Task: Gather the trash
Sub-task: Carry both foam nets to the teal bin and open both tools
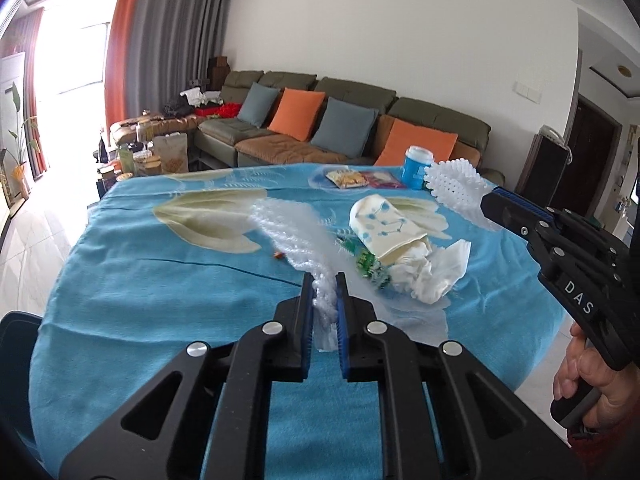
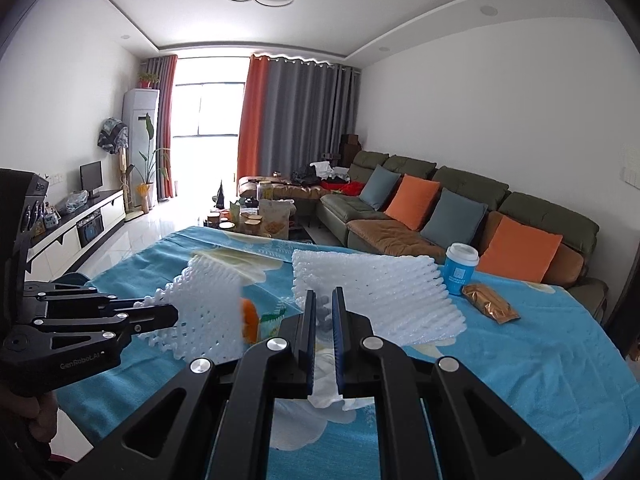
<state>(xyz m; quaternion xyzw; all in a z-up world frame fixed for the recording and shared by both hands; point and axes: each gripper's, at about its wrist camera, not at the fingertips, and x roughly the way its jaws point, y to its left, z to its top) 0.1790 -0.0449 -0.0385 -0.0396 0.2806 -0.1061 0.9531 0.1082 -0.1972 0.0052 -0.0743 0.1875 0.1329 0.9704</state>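
As each gripper, left gripper [image 1: 325, 280] and right gripper [image 2: 324, 296], pinches a foam fruit net [image 1: 288, 232] only by its edge, either net could slip onto the paper cup [image 1: 416, 166] at 1 o'clock.

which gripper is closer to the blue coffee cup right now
Right. The right gripper, holding white foam netting, hovers just beside the blue cup; the left gripper is well short of it.

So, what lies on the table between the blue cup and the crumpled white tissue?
In the left wrist view, a cream paper bag with blue dots lies between the blue cup and the crumpled tissue.
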